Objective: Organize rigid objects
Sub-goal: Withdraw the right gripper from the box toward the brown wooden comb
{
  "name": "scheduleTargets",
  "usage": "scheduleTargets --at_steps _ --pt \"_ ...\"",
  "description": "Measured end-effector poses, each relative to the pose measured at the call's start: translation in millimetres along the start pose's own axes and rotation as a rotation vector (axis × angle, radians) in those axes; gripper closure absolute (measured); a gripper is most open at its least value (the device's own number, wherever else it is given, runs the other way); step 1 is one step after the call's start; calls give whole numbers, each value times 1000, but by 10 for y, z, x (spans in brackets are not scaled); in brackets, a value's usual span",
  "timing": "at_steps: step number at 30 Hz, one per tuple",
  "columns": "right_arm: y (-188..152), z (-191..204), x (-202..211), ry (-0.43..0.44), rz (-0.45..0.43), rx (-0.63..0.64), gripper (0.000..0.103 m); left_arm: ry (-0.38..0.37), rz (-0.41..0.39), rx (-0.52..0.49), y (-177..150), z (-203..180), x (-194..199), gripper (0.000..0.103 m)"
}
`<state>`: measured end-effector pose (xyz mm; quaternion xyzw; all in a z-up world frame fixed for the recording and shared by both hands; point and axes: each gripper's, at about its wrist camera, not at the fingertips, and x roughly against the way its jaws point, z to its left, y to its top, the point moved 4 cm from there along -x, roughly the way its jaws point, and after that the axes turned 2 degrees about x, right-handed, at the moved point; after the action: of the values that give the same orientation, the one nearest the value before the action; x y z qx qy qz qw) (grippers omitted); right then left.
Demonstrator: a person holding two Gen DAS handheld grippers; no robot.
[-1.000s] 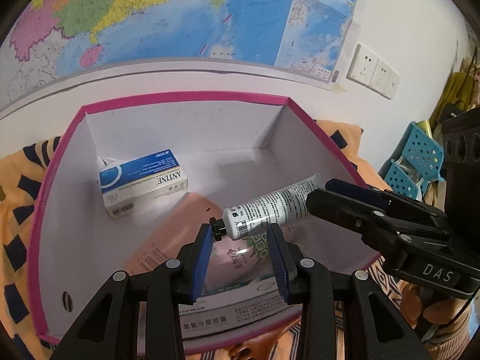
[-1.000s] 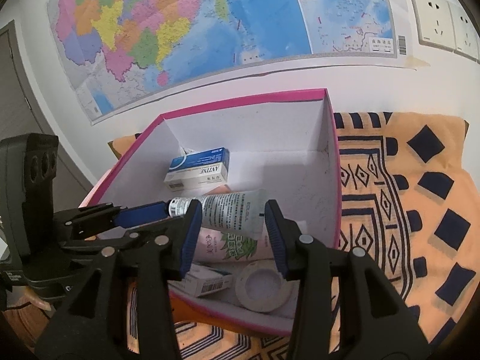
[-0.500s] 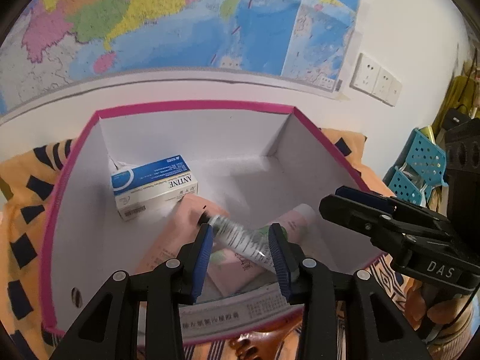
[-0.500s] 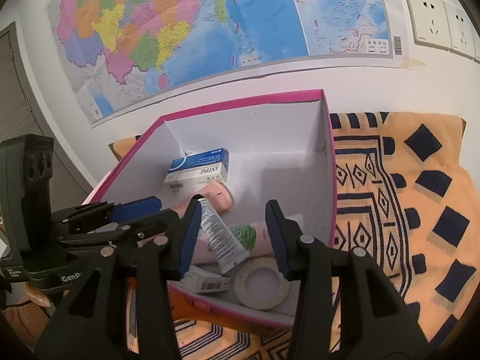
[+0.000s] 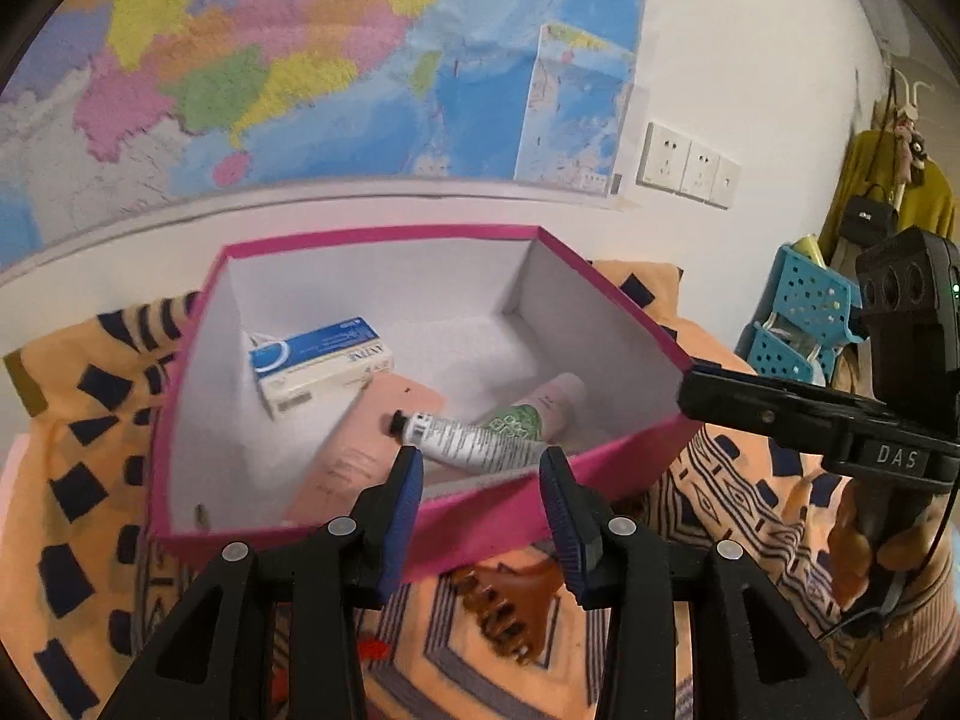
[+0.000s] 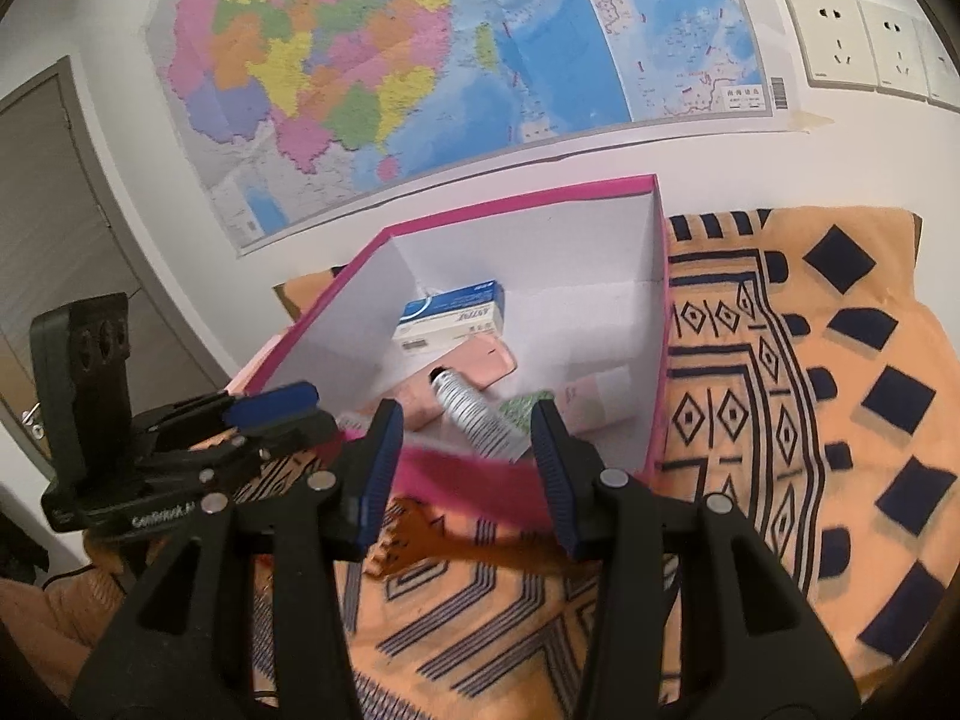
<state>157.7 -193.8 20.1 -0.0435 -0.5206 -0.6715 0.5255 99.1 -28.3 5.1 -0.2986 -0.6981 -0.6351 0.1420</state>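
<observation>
Left wrist view reads "DAS" in white on my right gripper [image 5: 702, 381], which reaches in from the right beside the pink box's [image 5: 540, 492] corner. Right wrist view shows a white brand mark on my left gripper [image 6: 288, 405], blurred past reading. The blue and white carton [image 5: 321, 363] in the box carries dark lettering that I cannot make out for sure.

My left gripper [image 5: 480, 501] is released, its blue pads [image 5: 403, 507] spread with nothing between them. My right gripper [image 6: 462, 471] is released too, jaws wide and bare.

The white tube [image 5: 465, 441] with a black cap and fine print lies slantwise in the box, on top of a peach pack [image 5: 366, 450] and across a pink tube [image 5: 540, 408] with a green pattern. From the left wrist it sits just beyond my pad tips, behind the box's near wall, apart from them. From the right wrist the tube [image 6: 480, 414] shows between my pads, again past the pink rim [image 6: 468, 471], with the carton [image 6: 450, 321] farther back against the rear wall.

A brown hair claw [image 5: 510, 606] lies on the orange patterned cloth [image 5: 78, 480] outside the box, under my left jaws; the right wrist sees the claw [image 6: 414, 537] below its own jaws. A map [image 6: 420, 60] and sockets [image 6: 864, 45] fill the wall behind, and a blue basket [image 5: 804, 324] stands at the far right.
</observation>
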Motion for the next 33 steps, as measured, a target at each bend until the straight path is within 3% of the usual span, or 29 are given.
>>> scheduleTargets --at_steps 6,17,22,33 --pt "-247 16 75 23 27 -24 57 -42 4 39 -203 50 165 59" --pt "-655 -55 -77 46 106 -106 57 -24 188 83 -676 44 -274 59" --pt "-740 -84 -106 47 125 -131 57 -12 256 111 -776 42 -478 59" --pt "-853 -107 -120 46 149 -153 56 -9 287 79 -794 -94 -615 59"
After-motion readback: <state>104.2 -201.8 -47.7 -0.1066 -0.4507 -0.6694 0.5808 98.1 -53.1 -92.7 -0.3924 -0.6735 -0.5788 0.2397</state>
